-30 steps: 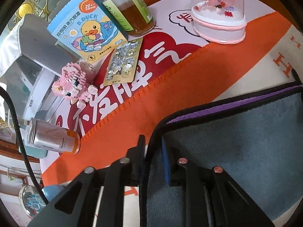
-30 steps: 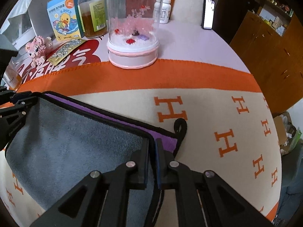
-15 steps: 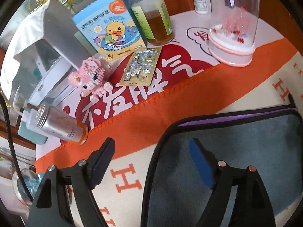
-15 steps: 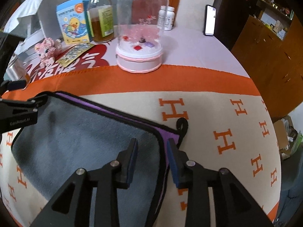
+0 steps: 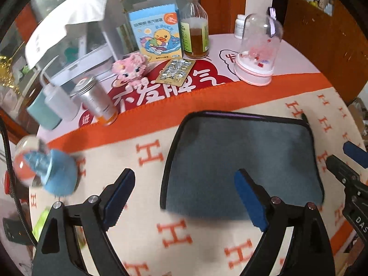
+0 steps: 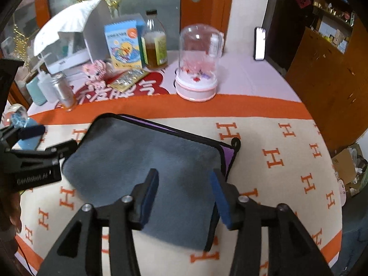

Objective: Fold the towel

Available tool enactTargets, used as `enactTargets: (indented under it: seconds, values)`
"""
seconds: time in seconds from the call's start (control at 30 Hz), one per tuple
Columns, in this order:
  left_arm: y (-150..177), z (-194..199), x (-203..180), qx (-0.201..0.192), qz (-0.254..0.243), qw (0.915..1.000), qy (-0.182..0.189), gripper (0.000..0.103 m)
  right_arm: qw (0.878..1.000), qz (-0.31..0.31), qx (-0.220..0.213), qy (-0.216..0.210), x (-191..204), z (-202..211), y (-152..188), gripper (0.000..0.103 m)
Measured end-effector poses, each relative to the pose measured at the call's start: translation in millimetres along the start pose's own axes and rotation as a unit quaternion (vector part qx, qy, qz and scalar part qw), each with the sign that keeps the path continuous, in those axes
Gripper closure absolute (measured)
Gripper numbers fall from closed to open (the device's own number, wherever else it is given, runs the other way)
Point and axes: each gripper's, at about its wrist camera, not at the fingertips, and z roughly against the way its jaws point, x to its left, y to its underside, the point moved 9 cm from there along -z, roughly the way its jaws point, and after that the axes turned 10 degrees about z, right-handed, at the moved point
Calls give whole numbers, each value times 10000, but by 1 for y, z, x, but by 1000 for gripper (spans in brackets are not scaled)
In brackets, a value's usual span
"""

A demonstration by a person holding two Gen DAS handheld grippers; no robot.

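Observation:
A grey towel (image 5: 241, 161) with black edging and a purple underside lies folded flat on the cream and orange cloth; it also shows in the right wrist view (image 6: 161, 161). My left gripper (image 5: 184, 195) is open and empty, raised above the towel's near left edge. My right gripper (image 6: 184, 195) is open and empty, raised above the towel's near right part. The right gripper shows at the right edge of the left wrist view (image 5: 349, 168), and the left gripper at the left of the right wrist view (image 6: 41, 142).
Behind the towel stand a glass dome ornament (image 5: 257, 53), a brown bottle (image 5: 195, 32), a duck box (image 5: 156, 34), a pink block toy (image 5: 131, 69), a blister pack (image 5: 177, 71), a metal can (image 5: 96, 101) and squeeze bottles (image 5: 57, 101). A snow globe (image 5: 41, 168) sits left.
Both grippers let go of the towel's corners, opened wide and pulled back and up. The towel now lies flat and folded on the cloth.

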Motion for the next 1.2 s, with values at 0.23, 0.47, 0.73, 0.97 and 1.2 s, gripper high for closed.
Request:
enactTargets:
  seconds: [0.23, 0.47, 0.73, 0.97, 1.2]
  values:
    - [34, 51, 7, -85, 247, 9994, 240, 7, 9998, 29, -178, 22, 19, 40, 11, 52]
    - [62, 95, 9, -310, 269, 9988, 255, 1, 9994, 13, -346, -64, 31, 77, 27, 52]
    - [92, 144, 6, -549, 320, 9971, 408, 1, 9981, -121, -566, -206, 36, 123, 50, 38]
    - [115, 178, 10, -821, 450, 9946, 455, 1, 9974, -183, -674, -188, 39, 157, 68, 31]
    - [141, 204, 1, -870, 216, 9937, 669, 1, 9963, -137, -823, -228, 53, 184, 82, 31]
